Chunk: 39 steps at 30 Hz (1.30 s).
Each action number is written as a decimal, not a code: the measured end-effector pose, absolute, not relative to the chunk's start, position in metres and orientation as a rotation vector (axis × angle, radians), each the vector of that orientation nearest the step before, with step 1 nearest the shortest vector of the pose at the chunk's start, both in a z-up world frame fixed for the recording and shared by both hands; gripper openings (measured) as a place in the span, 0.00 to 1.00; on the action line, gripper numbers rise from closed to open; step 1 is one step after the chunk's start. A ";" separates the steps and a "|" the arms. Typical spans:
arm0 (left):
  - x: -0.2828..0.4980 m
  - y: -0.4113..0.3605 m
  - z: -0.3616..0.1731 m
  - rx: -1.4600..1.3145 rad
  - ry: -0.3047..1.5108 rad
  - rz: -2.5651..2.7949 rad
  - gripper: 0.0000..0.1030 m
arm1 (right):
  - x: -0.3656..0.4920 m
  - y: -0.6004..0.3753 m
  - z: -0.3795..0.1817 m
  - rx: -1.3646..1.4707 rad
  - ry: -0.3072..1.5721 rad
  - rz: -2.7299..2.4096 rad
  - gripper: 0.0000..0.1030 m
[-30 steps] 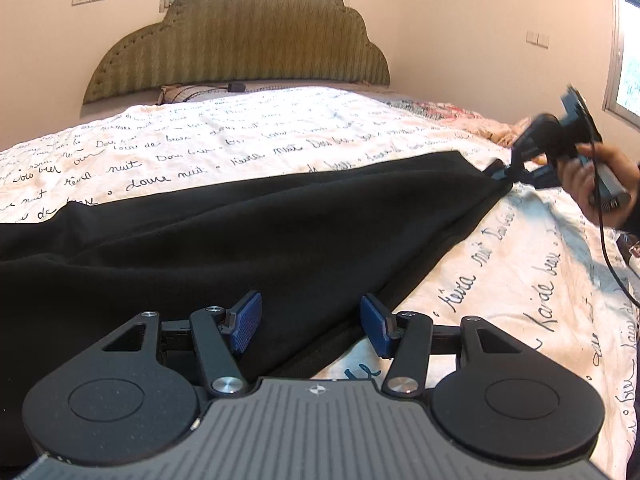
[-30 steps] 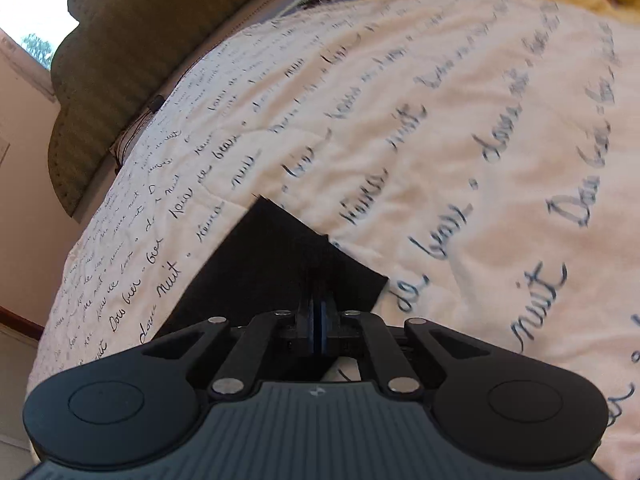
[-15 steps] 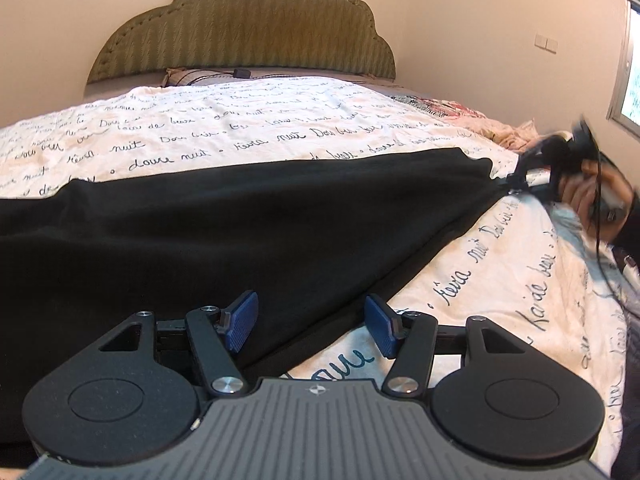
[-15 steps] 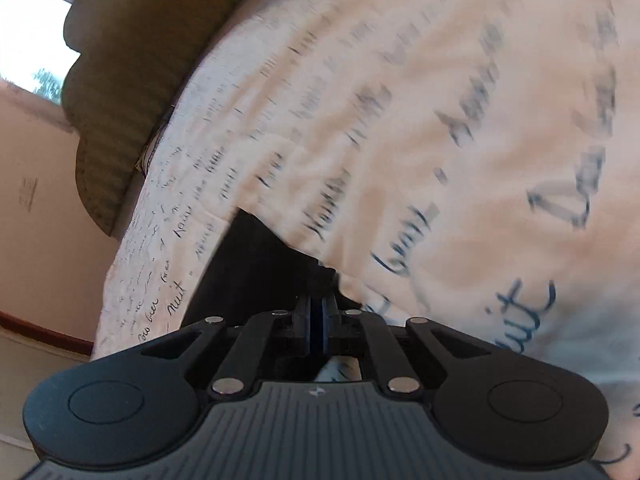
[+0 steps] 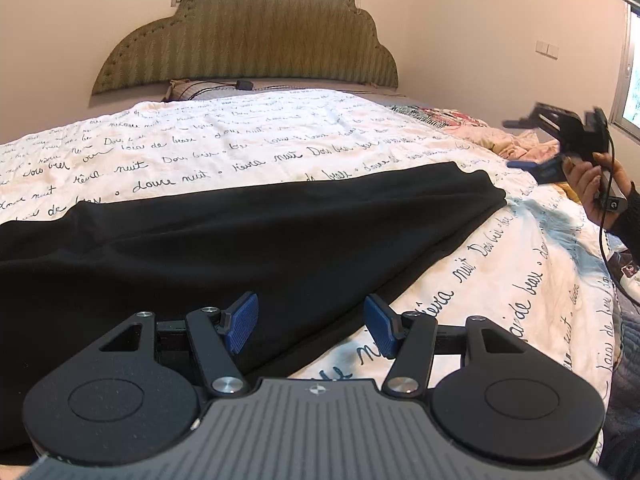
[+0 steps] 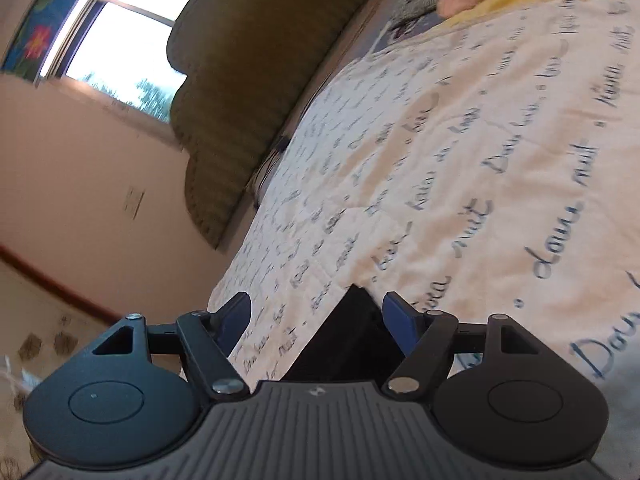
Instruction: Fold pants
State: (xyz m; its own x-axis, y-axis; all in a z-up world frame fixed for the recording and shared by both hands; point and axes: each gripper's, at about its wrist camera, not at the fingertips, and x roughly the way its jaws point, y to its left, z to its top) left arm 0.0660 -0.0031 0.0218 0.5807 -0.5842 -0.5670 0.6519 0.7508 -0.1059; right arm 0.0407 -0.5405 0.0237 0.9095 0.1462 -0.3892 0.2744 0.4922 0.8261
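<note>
Black pants [image 5: 240, 248] lie stretched flat across the white quilt [image 5: 240, 144] printed with script. My left gripper [image 5: 310, 322] stands open low over their near edge, its blue pads [image 5: 240, 322] apart and pressing nothing. At the far right a hand [image 5: 588, 180] holds my right gripper [image 5: 514, 144] raised off the bed, past the pants' narrow end. In the right wrist view that gripper [image 6: 318, 316] has its jaws opening. The pants' corner [image 6: 352, 340] lies on the quilt below the gap, free of both pads.
An olive padded headboard [image 5: 248, 40] and a pillow [image 5: 192, 90] stand at the far end of the bed. Crumpled pink and yellow bedding [image 5: 480, 132] lies at the far right. A black cable [image 5: 604, 248] hangs from the right gripper. The bed's edge drops off on the right.
My right gripper was shut on the pants' end; it has let go, opened, and swung up and away to the right. The pants' end now lies on the quilt. My left gripper stayed put.
</note>
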 end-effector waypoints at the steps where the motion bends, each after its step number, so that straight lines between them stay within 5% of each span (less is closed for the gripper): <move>1: 0.066 -0.006 0.021 0.123 0.619 -0.717 0.60 | 0.056 -0.537 0.025 1.007 0.500 -0.054 0.71; 6: 0.062 -0.012 0.022 0.107 0.602 -0.671 0.60 | 0.099 -0.532 0.008 0.860 0.700 -0.062 0.71; 13: 0.069 -0.026 0.020 0.124 0.620 -0.660 0.62 | 0.135 -0.516 0.016 0.719 0.751 0.037 0.70; 18: 0.070 -0.028 0.010 0.130 0.655 -0.650 0.66 | 0.147 -0.521 0.007 0.648 0.821 0.040 0.33; 26: 0.071 -0.031 0.017 0.112 0.627 -0.644 0.66 | 0.144 -0.524 0.006 0.600 0.797 0.069 0.34; 29: 0.077 -0.035 0.012 0.132 0.662 -0.636 0.67 | 0.147 -0.519 0.003 0.593 0.803 0.069 0.13; 39: 0.068 -0.038 -0.001 0.187 0.633 -0.659 0.79 | 0.130 -0.543 -0.021 0.827 0.701 0.003 0.07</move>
State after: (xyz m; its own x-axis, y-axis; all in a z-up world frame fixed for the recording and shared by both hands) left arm 0.0685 -0.0379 -0.0015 0.6121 -0.5124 -0.6023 0.6226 0.7819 -0.0324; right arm 0.1296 -0.5432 -0.0205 0.7776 0.2652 -0.5701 0.2595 0.6905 0.6752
